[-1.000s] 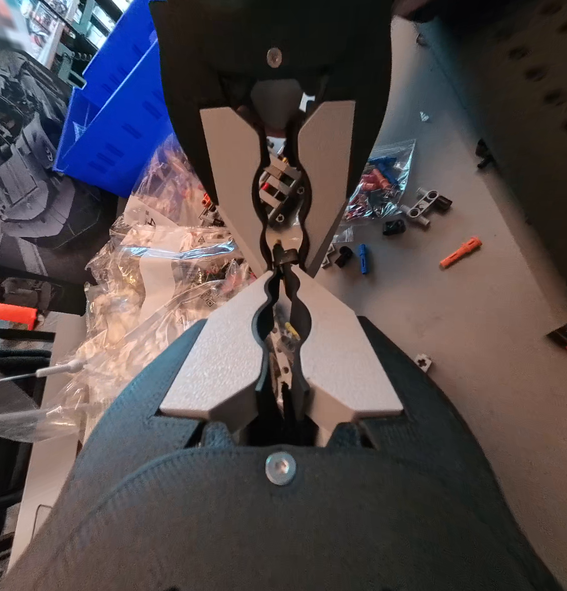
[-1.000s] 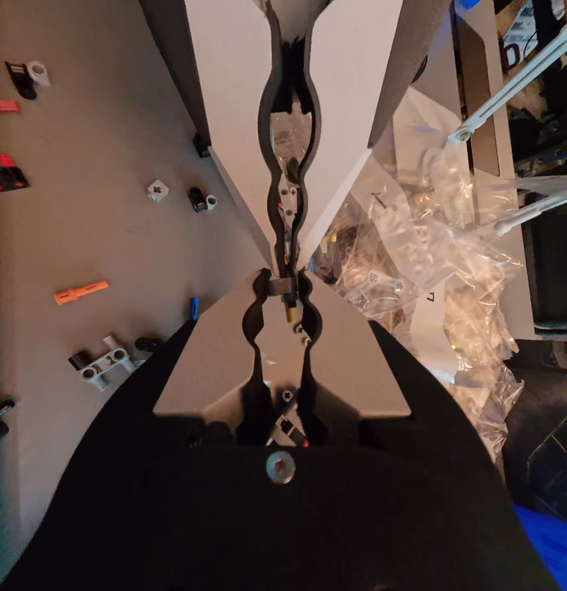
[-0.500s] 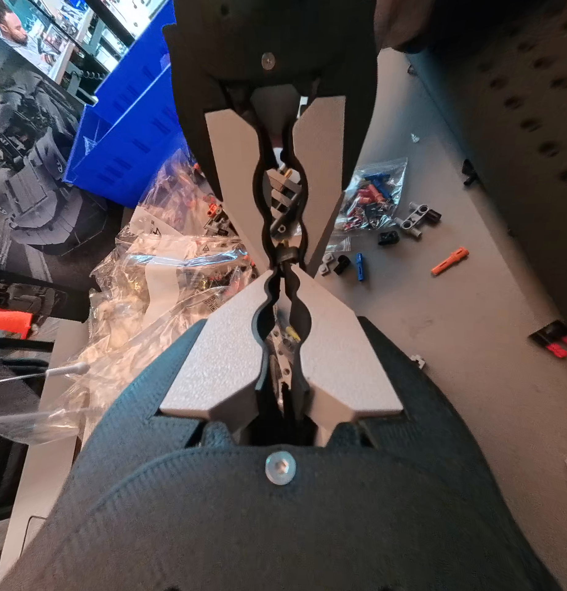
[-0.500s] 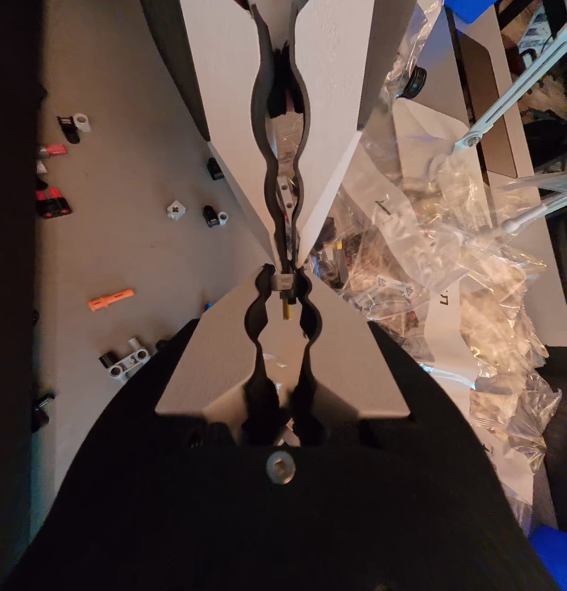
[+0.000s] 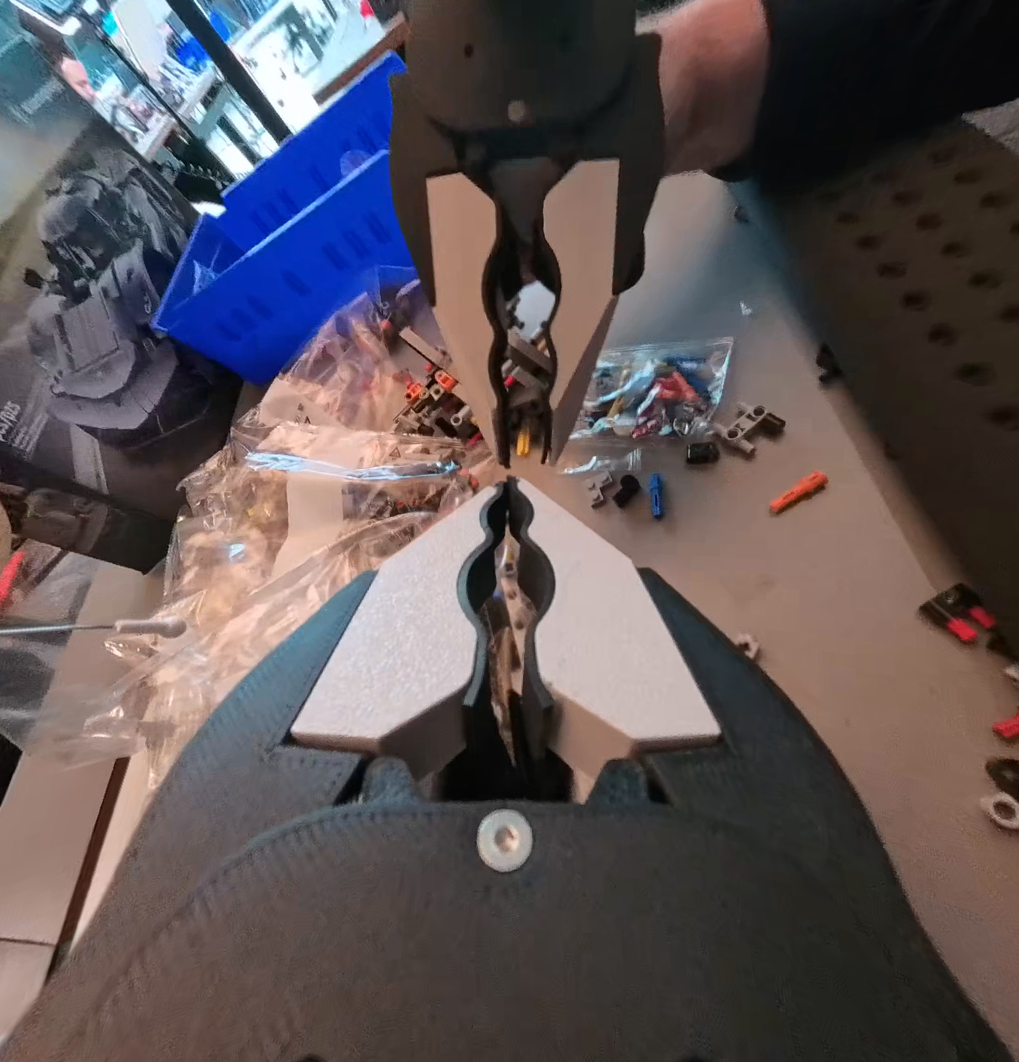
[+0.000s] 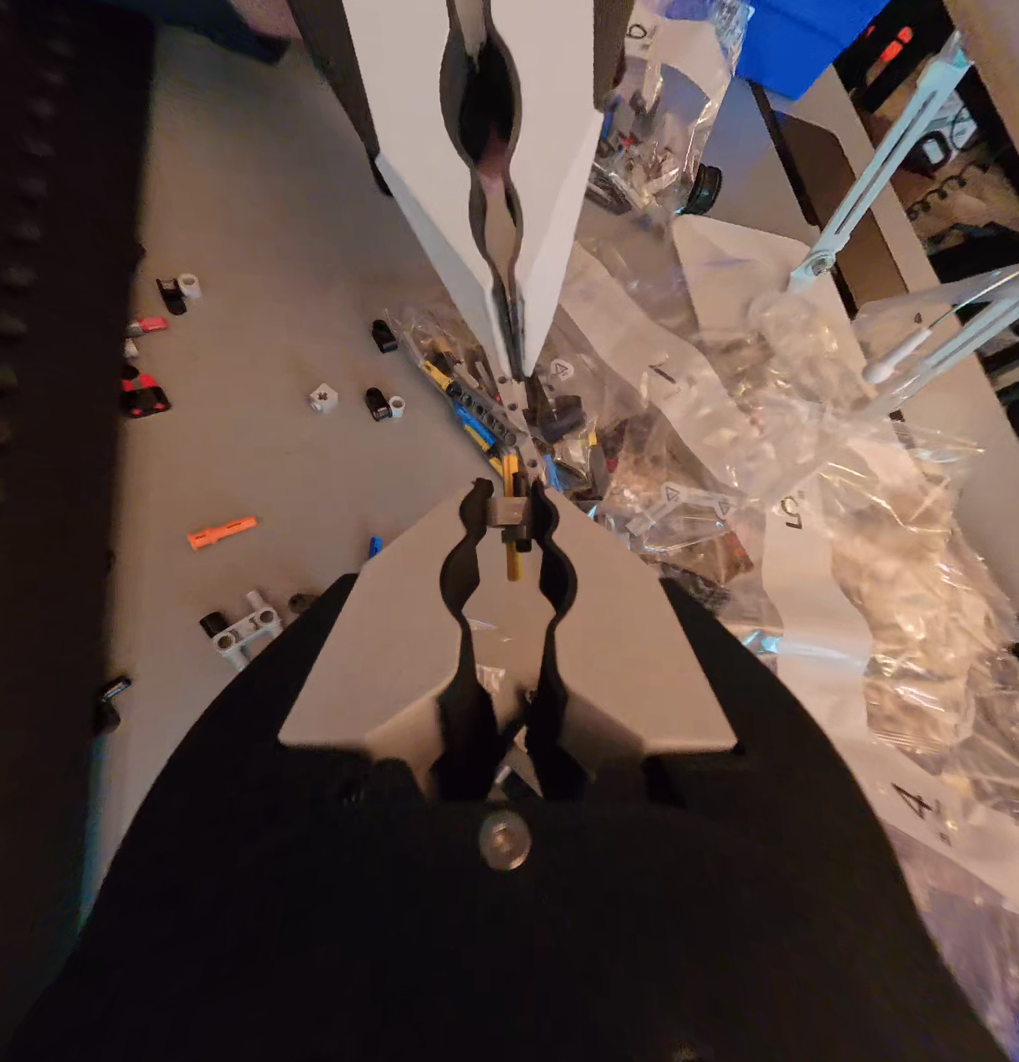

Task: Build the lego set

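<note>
You're early in this build, by my reading. Your left gripper [image 5: 507, 488] hangs over the edge of the heap of clear bags [image 5: 265, 546], fingers pinched tight on a thin light-grey beam [image 6: 515, 408] held edge-on. Your right gripper [image 6: 510, 506] faces it tip to tip, just off that same heap. Its fingers are narrowed onto a small grey connector [image 6: 507, 511] with a yellow axle [image 6: 514, 560] poking through it. The beam's free end reaches right up to the connector, but I can't tell whether the two have actually seated.

So you have one small joint in hand and little else to show. Most of the bags in the heap look full and sealed. Beside the heap, on the bare worktop [image 5: 696, 574], loose pieces lie scattered, among them an orange pin [image 5: 797, 491] and a small zip bag [image 5: 656, 385] of mixed parts. Nearly the whole set is left to do.
</note>
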Action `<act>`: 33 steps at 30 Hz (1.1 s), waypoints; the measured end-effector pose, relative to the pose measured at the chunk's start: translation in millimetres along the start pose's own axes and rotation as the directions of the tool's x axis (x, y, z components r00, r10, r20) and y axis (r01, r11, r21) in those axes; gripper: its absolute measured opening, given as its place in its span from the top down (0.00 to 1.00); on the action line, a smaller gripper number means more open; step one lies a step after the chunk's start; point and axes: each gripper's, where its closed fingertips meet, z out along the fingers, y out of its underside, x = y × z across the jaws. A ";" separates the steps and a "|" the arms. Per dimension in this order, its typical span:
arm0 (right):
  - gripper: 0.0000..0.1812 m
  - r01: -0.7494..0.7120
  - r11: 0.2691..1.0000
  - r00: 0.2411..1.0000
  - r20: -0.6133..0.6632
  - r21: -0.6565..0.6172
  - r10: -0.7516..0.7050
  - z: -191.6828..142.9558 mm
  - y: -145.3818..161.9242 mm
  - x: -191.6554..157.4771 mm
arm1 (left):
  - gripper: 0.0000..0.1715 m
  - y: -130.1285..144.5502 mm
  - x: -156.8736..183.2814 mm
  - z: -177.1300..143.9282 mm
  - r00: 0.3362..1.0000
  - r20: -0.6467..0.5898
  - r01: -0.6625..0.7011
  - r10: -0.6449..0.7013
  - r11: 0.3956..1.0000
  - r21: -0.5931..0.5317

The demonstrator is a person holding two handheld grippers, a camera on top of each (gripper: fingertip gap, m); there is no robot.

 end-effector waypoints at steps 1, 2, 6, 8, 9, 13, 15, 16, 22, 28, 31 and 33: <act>0.93 0.004 1.000 1.000 0.003 0.007 -0.004 0.1 -1.8 -1.2 | 1.00 -4.2 -0.9 1.2 1.000 0.003 0.016 -0.016 1.000 0.025; 0.93 0.018 1.000 1.000 0.005 0.010 -0.018 0.8 -4.0 -3.2 | 0.98 -5.8 0.2 3.5 1.000 -0.006 0.031 -0.031 0.999 0.035; 0.92 0.038 0.999 0.999 0.019 -0.015 -0.038 6.9 -1.1 -8.1 | 0.96 -4.5 9.7 15.2 1.000 -0.023 0.001 -0.001 1.000 0.016; 0.92 0.038 0.999 0.999 0.016 -0.013 -0.038 6.8 -1.3 -7.5 | 0.95 -5.8 9.6 17.0 1.000 -0.025 0.005 -0.005 1.000 0.021; 0.92 0.038 0.999 0.999 0.014 -0.005 -0.038 6.2 -2.8 -7.4 | 0.95 -4.0 11.3 17.8 0.999 -0.033 -0.001 0.001 1.000 0.010; 0.92 0.039 0.999 0.999 0.009 0.008 -0.039 5.7 -5.7 -7.4 | 0.95 -1.7 15.0 20.8 0.999 -0.046 -0.004 0.003 1.000 -0.001; 0.92 0.035 0.999 0.999 0.011 0.008 -0.035 6.0 -5.2 -7.4 | 0.95 -1.4 15.3 21.1 0.999 -0.046 -0.005 0.005 1.000 -0.001; 0.92 0.034 0.999 0.999 0.011 0.007 -0.034 6.2 -5.1 -7.3 | 0.96 -1.3 15.4 21.3 0.999 -0.046 -0.004 0.004 1.000 -0.001; 0.93 0.074 0.997 0.997 -0.003 0.013 -0.074 5.8 -6.4 -8.2 | 0.98 -0.5 15.7 21.1 0.998 -0.063 0.031 -0.030 0.999 0.008; 0.93 0.095 0.995 0.995 -0.004 0.015 -0.095 6.2 -6.7 -9.4 | 0.98 1.5 18.3 22.4 0.995 -0.086 0.056 -0.055 0.998 0.000; 0.93 0.092 0.996 0.996 -0.009 0.018 -0.092 5.9 -7.3 -8.6 | 0.97 2.3 16.3 21.9 0.994 -0.085 0.073 -0.072 0.997 0.007; 0.93 0.095 0.995 0.995 -0.015 0.016 -0.094 5.7 -7.1 -7.6 | 0.97 2.7 15.6 22.2 0.994 -0.080 0.075 -0.074 0.997 0.006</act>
